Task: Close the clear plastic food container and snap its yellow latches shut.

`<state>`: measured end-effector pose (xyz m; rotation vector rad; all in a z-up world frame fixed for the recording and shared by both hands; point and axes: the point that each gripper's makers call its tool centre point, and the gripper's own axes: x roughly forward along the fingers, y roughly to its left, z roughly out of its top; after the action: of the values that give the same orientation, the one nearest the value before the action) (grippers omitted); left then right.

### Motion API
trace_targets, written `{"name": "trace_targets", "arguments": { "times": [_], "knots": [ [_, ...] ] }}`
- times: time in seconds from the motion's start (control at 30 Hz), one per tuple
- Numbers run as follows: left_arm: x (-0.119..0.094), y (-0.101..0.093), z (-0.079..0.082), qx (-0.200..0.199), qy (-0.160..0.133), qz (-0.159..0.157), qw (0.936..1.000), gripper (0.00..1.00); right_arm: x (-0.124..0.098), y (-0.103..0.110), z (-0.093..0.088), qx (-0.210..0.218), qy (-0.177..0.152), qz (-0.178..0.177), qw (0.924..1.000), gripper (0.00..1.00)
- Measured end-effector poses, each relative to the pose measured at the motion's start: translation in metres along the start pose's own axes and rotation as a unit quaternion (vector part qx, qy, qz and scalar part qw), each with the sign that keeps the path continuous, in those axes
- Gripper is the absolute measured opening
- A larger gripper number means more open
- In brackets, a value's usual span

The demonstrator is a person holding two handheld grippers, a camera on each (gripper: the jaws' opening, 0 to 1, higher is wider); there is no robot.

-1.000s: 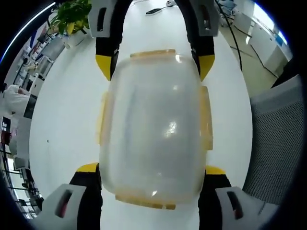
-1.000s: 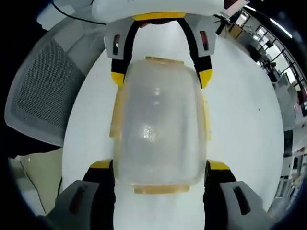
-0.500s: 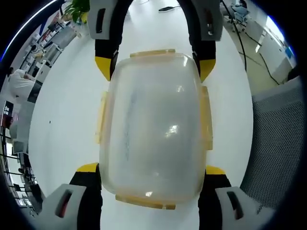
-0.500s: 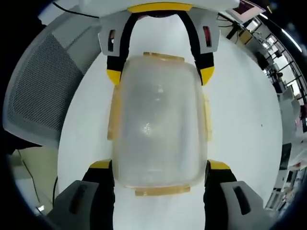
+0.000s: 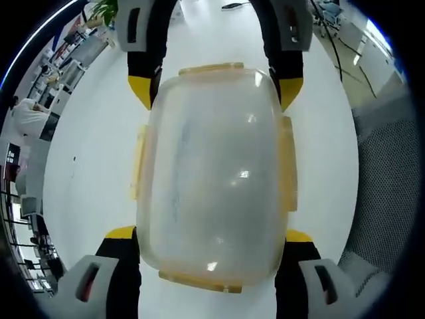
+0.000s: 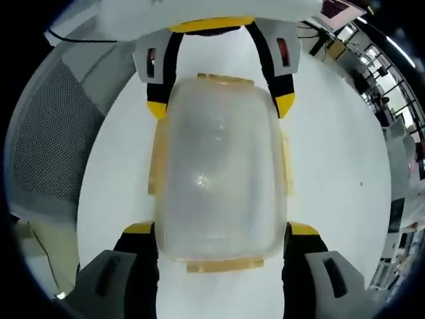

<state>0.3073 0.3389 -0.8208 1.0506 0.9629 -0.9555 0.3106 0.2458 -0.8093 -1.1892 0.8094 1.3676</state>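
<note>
White counter (image 5: 86, 166) spreads out under both pairs of tongs, and a grey mesh chair (image 6: 46, 153) stands beside it. A green plant (image 5: 103, 10) sits far off, past the left tongs. The clear plastic food container (image 5: 212, 173) rests on the counter right between the two pairs of tongs, which come at it from opposite ends. The left tongs (image 5: 212, 239) are spread wide, with one yellow-tipped jaw on each side of the container's near end. The jaws sit tight against its walls, but whether they are squeezing it cannot be told. The right tongs (image 6: 221, 232) stand the same way at the other end, one jaw on each side, close against the walls, and again a squeeze cannot be told. In the left gripper view the right tongs reach in from the far end, and in the right gripper view the left tongs do the same. The cloudy lid (image 6: 219, 166) lies on top of the container. Yellow latches (image 6: 285, 166) run along the container's edges, at both ends and both long sides, beside the jaws.
</note>
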Motion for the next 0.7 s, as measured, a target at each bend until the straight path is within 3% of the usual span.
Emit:
{"name": "trace_targets", "arguments": {
  "times": [0.7],
  "knots": [
    [0.007,0.047,-0.02,0.063,-0.021,-0.017,0.9977,0.82,0.012,-0.034,0.02,0.068,0.017,-0.027,0.9971,0.74]
  ]
}}
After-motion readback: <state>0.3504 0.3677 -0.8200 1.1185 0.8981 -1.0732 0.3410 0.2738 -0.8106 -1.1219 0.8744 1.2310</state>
